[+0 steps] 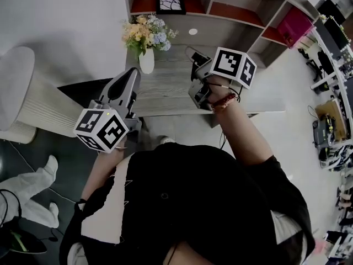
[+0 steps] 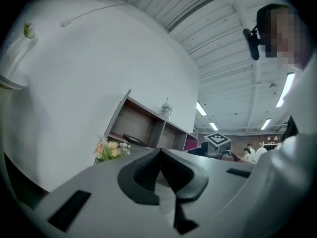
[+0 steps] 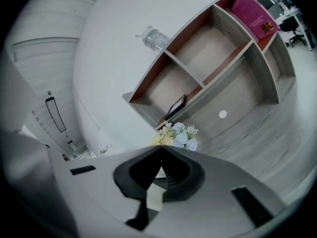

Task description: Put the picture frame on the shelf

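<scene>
Head view: small black-edged picture frame (image 1: 170, 4) with a pale branching-line print, set in the left-end compartment of the grey wooden shelf (image 1: 231, 16) with red-brown insides. Well ahead of both tongs, touched by neither. Standing or leaning on the rear wall, hard to say which; print turned outward, presumably for display.

Left tongs (image 2: 159, 151) shut tip to tip with nothing between, held low by the near edge of the grey wood-grain tabletop (image 1: 165, 90), pointing toward the shelf. Right tongs (image 3: 161, 150) likewise closed on nothing, over the tabletop and aimed at the same compartment.

Between tongs and shelf, just ahead of the left pair: white ceramic vase (image 1: 146, 61) of yellow and pale blue flowers, well apart from both tips. Far off to the right of the right tongs, flat magenta box (image 1: 295, 26) in another compartment; clear plastic bottle (image 3: 153, 37) on the shelf's top.

Judging from the lie of things: frame already placed, task as good as done. Both pairs empty and well apart from it, most likely to avoid knocking it or the vase.
</scene>
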{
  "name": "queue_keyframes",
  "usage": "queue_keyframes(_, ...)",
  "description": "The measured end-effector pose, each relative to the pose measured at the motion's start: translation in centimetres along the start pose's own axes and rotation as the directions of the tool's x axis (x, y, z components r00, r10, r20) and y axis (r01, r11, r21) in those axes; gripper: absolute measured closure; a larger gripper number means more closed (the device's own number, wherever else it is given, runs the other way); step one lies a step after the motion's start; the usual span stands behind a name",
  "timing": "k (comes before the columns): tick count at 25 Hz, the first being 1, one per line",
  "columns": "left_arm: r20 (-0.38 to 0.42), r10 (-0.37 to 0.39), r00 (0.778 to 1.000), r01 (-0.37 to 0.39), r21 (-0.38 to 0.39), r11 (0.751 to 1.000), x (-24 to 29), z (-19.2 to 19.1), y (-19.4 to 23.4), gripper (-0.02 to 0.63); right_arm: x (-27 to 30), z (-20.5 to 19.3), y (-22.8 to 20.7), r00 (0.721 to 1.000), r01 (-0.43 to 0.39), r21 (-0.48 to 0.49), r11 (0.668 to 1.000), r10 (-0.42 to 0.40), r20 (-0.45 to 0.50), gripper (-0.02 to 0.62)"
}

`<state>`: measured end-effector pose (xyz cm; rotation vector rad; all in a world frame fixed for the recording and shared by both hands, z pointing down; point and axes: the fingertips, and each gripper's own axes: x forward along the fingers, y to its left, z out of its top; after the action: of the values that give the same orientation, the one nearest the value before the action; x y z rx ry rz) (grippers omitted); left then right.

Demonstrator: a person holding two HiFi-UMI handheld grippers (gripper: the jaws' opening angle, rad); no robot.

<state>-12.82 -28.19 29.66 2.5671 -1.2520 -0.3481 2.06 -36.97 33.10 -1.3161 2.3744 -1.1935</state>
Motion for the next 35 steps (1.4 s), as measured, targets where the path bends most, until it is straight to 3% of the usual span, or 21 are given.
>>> queue_keyframes(2,-0.008,-0.015,1.0,0.015,0.006,1.0,-0.4,-0.4,-1.0,0.594,-1.2,-0.5,0.9,0.999,-0.006,-0.019,1.0,0.006,0.036,0.603)
queue_keyframes(6,-0.013,-0.026,1.0,0.026,0.022,0.999,-1.3,-0.9,-2.4,0.594,-3.8,-1.3,2.8,0.995,-0.003,-0.159,0.987,0.018,0.098,0.592)
queue_keyframes(11,-0.008,-0.017,1.0,0.018,0.06,0.998,-1.9,-0.7,-3.7,0.594,-6.9,-0.5,3.5,0.981,0.051,-0.286,0.957,0.007,0.196,0.592)
queue_keyframes(17,-0.009,-0.007,1.0,0.008,0.083,0.997,-1.1,-1.0,-4.9,0.594,-8.8,-0.1,1.9,0.979,0.093,-0.362,0.927,-0.018,0.204,0.592)
queue_keyframes(25,0.006,0.027,1.0,-0.027,0.073,0.997,1.4,-1.4,-6.6,0.595,-10.5,2.2,0.8,0.977,0.134,-0.526,0.84,-0.023,0.213,0.592)
queue_keyframes(35,0.005,0.055,0.998,-0.055,0.067,0.996,2.5,-2.3,-9.2,0.594,-12.0,2.7,-0.3,0.987,0.098,-0.575,0.812,-0.006,0.161,0.592)
